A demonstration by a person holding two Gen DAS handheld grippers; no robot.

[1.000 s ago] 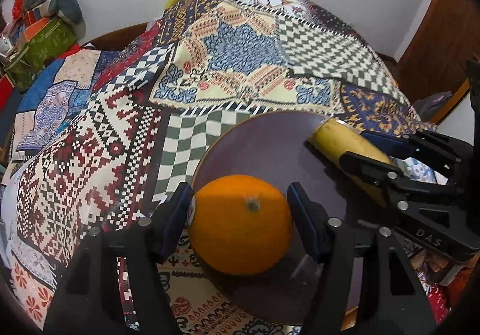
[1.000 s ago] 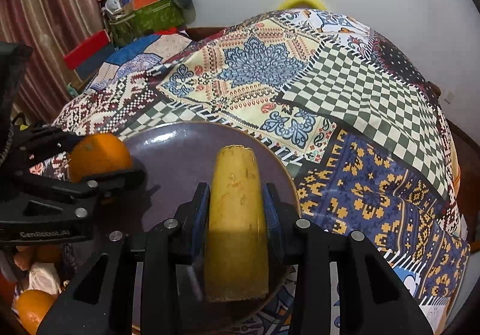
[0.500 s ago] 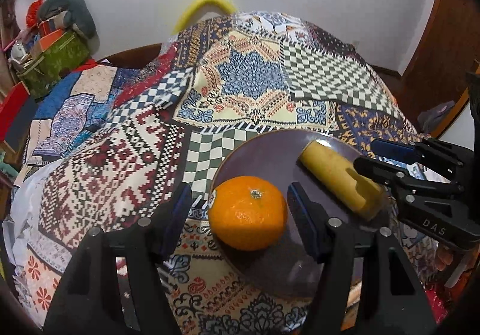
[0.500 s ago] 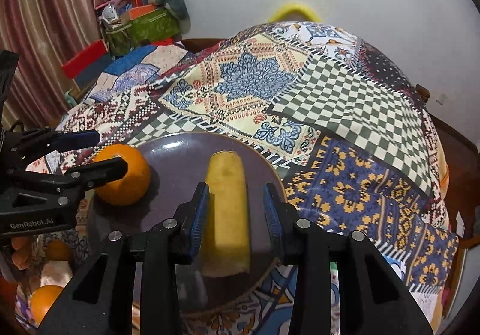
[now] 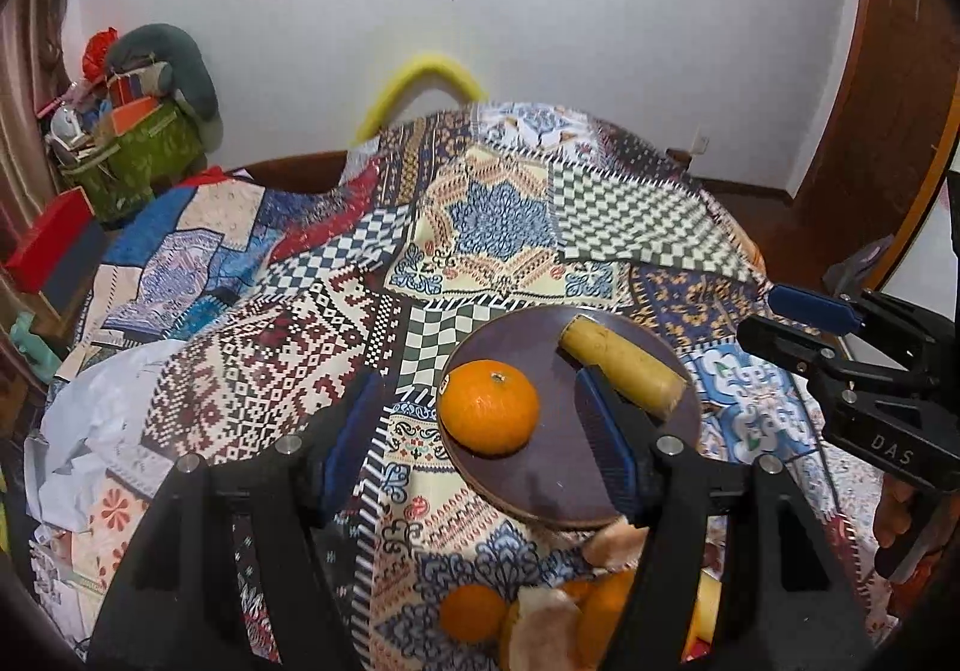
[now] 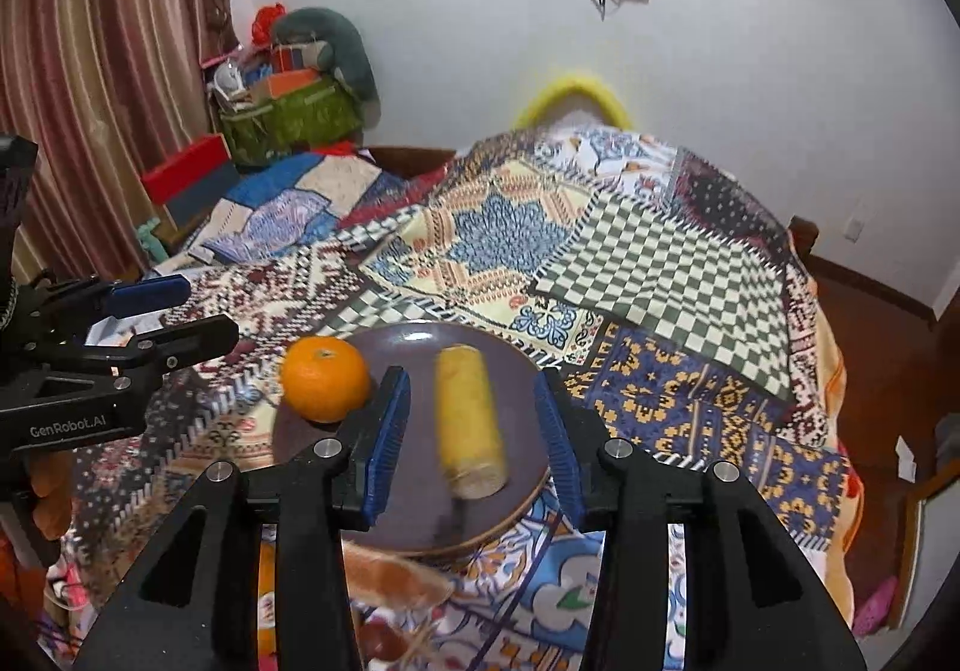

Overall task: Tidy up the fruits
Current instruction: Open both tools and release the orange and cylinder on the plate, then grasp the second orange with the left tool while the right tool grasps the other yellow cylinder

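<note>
A dark purple plate (image 5: 558,479) lies on the patchwork cloth and holds an orange (image 5: 489,414) and a yellow banana piece (image 5: 621,366). My left gripper (image 5: 480,437) is open, raised above and behind the orange. In the right wrist view the plate (image 6: 414,521) holds the orange (image 6: 325,378) at its left and the banana piece (image 6: 469,422) in the middle. My right gripper (image 6: 474,437) is open, pulled back above the banana piece. Each gripper shows at the edge of the other's view.
More oranges and peel (image 5: 540,605) lie in front of the plate, near me. The patterned cloth (image 6: 576,263) covers a rounded table. A green bag with clutter (image 6: 288,113) and a red box (image 6: 192,179) stand at the far left.
Both grippers opened, let go of the orange and the banana piece on the plate, and rose back away from them.
</note>
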